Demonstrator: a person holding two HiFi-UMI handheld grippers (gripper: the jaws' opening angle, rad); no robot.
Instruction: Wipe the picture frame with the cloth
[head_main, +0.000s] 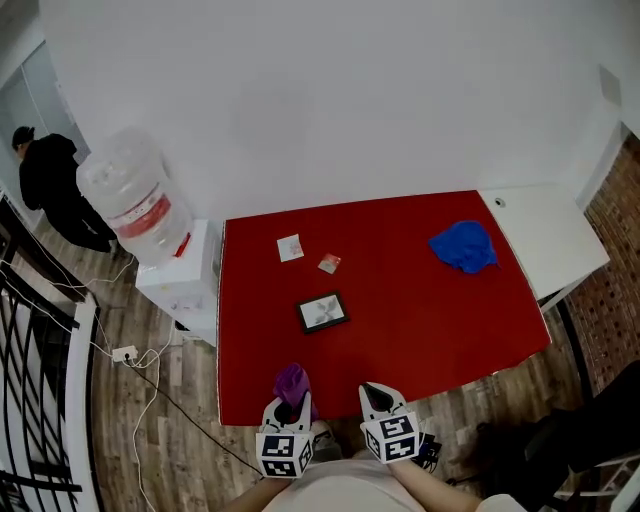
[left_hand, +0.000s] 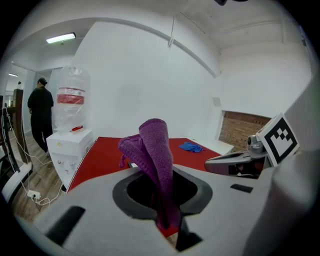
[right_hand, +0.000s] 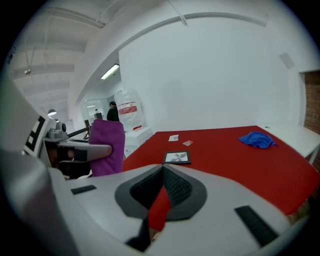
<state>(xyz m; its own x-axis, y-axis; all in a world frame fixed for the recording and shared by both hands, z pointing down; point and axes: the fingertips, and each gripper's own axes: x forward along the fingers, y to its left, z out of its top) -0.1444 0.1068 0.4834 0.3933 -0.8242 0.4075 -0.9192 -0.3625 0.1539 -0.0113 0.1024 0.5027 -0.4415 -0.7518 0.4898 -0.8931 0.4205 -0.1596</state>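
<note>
A small black picture frame (head_main: 322, 312) lies flat on the red table (head_main: 400, 330), left of the middle; the right gripper view shows the frame (right_hand: 176, 157) just ahead of the jaws. My left gripper (head_main: 289, 405) hangs at the table's near edge, shut on a purple knitted cloth (head_main: 292, 382) that sticks up between its jaws (left_hand: 155, 145). My right gripper (head_main: 377, 398) is beside it, to the right, jaws shut with nothing held (right_hand: 163, 167). Both grippers are well short of the frame.
A blue cloth (head_main: 463, 246) lies crumpled at the table's far right. Two small cards (head_main: 290, 247) (head_main: 329, 264) lie beyond the frame. A water dispenser (head_main: 150, 215) stands left of the table, a white side table (head_main: 545, 235) to its right. A person (head_main: 55, 185) stands far left.
</note>
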